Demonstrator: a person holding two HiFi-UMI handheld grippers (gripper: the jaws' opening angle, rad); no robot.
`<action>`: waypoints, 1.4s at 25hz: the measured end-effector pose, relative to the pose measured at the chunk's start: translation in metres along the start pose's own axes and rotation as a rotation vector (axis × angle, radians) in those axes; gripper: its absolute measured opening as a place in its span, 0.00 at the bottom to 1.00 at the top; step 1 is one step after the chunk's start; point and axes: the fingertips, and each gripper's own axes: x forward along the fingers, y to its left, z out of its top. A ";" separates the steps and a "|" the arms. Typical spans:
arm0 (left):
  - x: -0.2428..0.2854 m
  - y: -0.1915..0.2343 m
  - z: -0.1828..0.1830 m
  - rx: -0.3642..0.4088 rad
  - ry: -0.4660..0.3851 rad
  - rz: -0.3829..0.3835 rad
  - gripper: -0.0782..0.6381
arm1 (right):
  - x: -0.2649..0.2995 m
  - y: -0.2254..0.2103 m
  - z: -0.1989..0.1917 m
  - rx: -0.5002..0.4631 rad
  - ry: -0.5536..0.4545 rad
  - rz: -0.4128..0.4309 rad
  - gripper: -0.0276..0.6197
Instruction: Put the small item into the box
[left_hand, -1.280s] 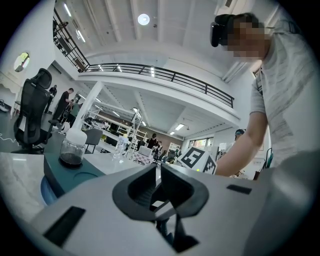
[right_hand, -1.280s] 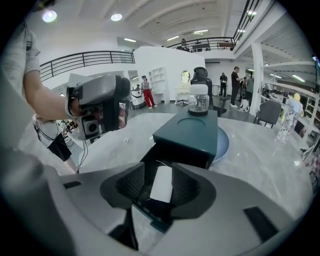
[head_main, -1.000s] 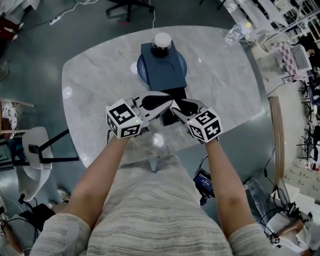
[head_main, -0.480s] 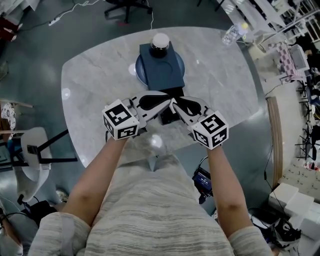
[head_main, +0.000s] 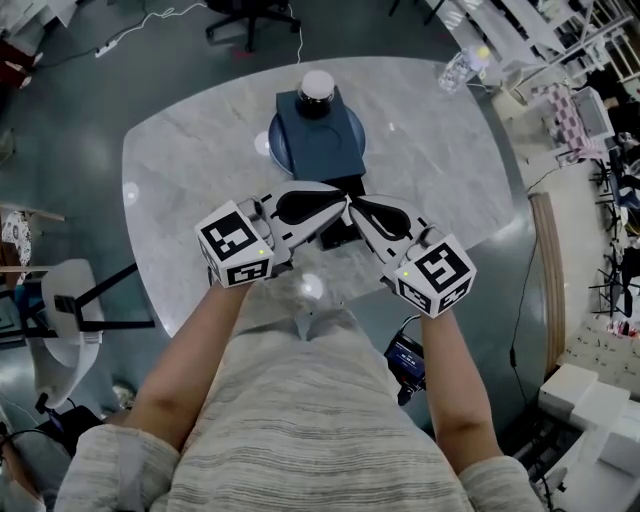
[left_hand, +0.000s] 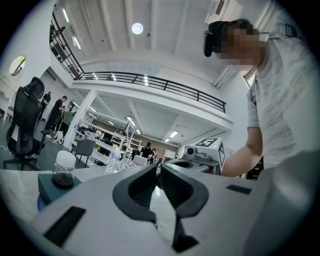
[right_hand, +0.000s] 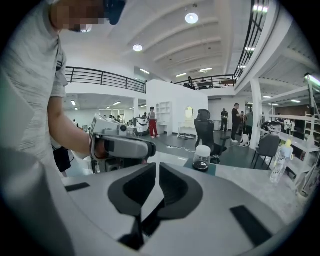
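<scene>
Big open lab hall, pale marble worktop (head_main: 200, 150). Small item looks like the white-lidded jar (head_main: 317, 88); it stands on top of the dark blue box (head_main: 320, 145) at the far end, well apart from both tongs. Left tongs (left_hand: 157, 168) pinched together, empty. Right tongs (right_hand: 157, 168) closing, down to a thin slit, nothing between the jaws. The two sets meet tip to tip over a black object (head_main: 338, 232) mid-worktop, can't tell what it is. Read: pickup not started, nothing held. Next move needs one tongs reopened, reached forward to the jar and gripped on the glass below the lid, kept upright.
</scene>
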 end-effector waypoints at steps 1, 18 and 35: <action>0.000 -0.003 0.003 0.003 -0.005 -0.007 0.14 | -0.002 0.002 0.005 -0.004 -0.014 -0.001 0.10; -0.007 -0.023 0.021 0.012 -0.016 -0.041 0.14 | -0.037 0.016 0.031 -0.028 -0.091 -0.051 0.07; -0.010 -0.015 0.020 -0.005 -0.015 -0.017 0.14 | -0.035 0.010 0.029 -0.030 -0.069 -0.060 0.07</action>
